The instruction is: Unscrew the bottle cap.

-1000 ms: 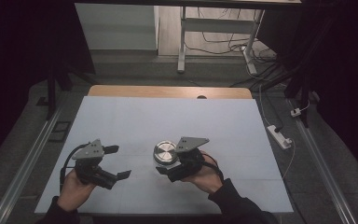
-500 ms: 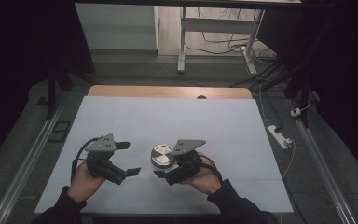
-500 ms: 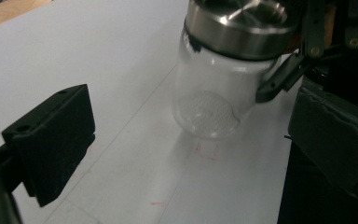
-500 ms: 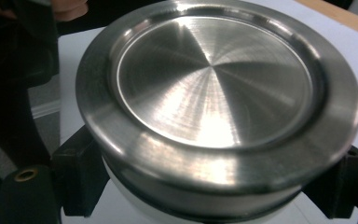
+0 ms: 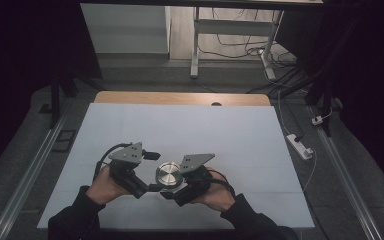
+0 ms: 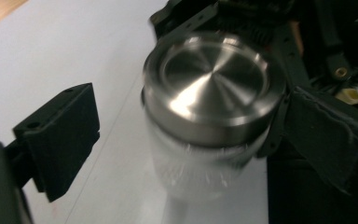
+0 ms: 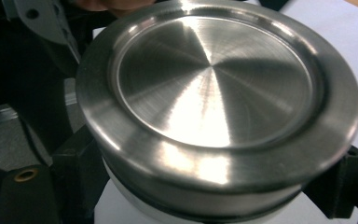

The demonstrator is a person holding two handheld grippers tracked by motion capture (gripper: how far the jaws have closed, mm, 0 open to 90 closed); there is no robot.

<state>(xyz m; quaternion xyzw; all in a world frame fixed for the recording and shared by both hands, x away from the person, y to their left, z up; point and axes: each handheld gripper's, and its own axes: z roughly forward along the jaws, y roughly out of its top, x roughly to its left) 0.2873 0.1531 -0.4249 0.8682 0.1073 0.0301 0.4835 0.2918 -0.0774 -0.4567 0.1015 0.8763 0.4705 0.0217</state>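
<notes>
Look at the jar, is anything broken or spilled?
Nothing stands out. The jar stands upright on the table with its metal lid on straight. The right gripper holds it, and the left gripper has just been closing around the lid. No spill shows.

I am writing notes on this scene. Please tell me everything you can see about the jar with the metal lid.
The jar is small and round, with a clear ribbed body and a wide brushed-steel lid, screwed on, its top dished. It stands upright near the front of the white table. The right gripper is shut on its body below the lid. The left gripper has just been closing around the lid; one jaw is still apart from it.
</notes>
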